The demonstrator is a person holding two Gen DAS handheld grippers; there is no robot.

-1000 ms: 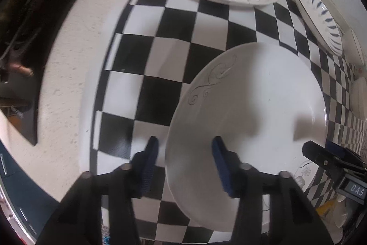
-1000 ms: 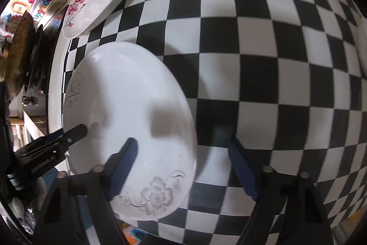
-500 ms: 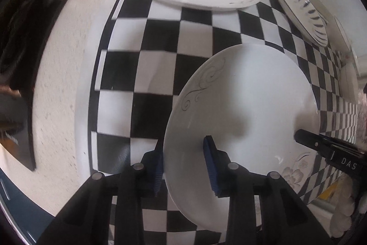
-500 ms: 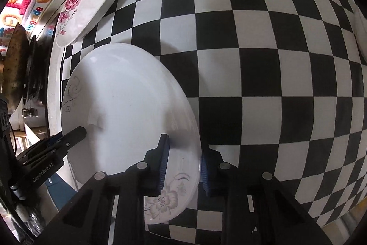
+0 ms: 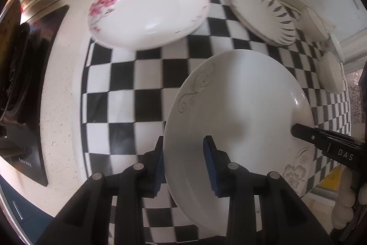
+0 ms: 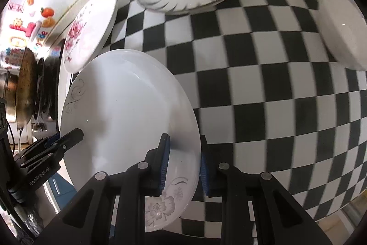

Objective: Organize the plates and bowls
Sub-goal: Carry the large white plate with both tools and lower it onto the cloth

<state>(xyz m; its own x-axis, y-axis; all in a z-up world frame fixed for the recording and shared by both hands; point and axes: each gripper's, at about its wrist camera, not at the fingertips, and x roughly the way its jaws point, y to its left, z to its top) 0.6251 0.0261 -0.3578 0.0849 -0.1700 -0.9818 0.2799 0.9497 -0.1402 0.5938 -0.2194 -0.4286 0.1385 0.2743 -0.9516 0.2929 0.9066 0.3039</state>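
Left wrist view: the left gripper [image 5: 184,162] was clamped on the near-left rim of the white scroll plate [image 5: 240,107], one blue pad under the rim, the other on the upper face. The right gripper [image 5: 305,133] entered from the right and gripped the opposite rim. The plate sat between both grippers, over the checkered mat [image 5: 128,93], and appeared tilted off the mat rather than lying flat; contact w/ the mat underneath could not be confirmed.

Right wrist view: the right gripper [image 6: 184,162] was closed on the plate rim near the grey flower print, pads pressed on both faces. The left gripper [image 6: 75,134] held the far-left rim of the white scroll plate [image 6: 123,111].

Other ware on the mat:
- pink-flower plate [image 5: 146,15], rear left, near the wall.
- blue-striped plate [image 5: 261,13], rear right, apparently a stack of two.
- white bowl [image 6: 344,31], right side, well apart from the held plate.

Step in hand (est.): two-handed carry of the scroll plate, pick-up phase done.

Next move (est.): transfer to a matching plate, prob. the pink-flower plate, similar in shape. Req'd: keep both grips level w/ each other, centre over the target, lower gently, release both sides together. Risk: uneven release may let the plate slide or chip.
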